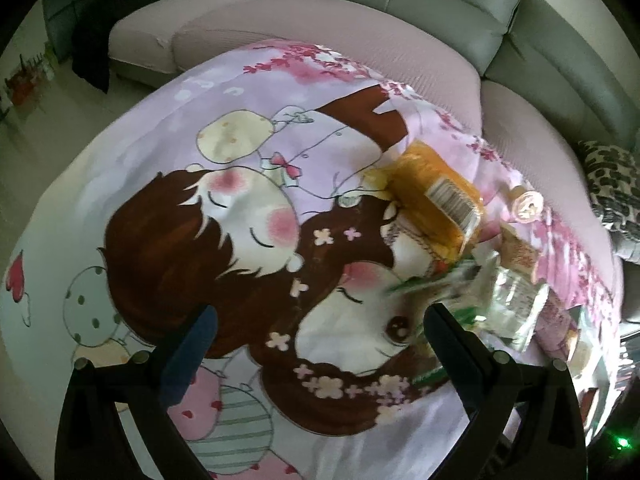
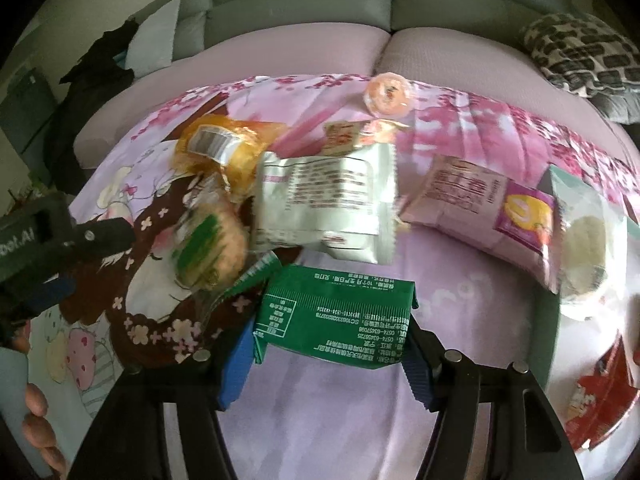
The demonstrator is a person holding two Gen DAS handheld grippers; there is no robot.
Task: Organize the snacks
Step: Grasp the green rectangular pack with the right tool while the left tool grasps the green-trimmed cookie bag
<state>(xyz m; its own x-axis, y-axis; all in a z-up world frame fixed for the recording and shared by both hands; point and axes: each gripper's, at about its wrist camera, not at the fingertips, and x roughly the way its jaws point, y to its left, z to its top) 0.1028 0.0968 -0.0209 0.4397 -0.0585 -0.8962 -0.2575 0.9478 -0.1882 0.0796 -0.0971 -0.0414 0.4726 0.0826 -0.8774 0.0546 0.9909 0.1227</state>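
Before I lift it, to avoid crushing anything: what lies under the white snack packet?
The white snack packet overlaps the orange packet and a round cracker pack. Whether anything else lies beneath it cannot be seen.

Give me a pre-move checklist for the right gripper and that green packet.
1. Green packet sits between the right gripper pads: ok.
2. Grip firm enough to lift: cannot tell.
3. Left gripper open, nothing in it: ok.
4. White packet close behind the green one, may snag: not ok.
5. Bare cartoon cloth on the left for a drop spot: ok.
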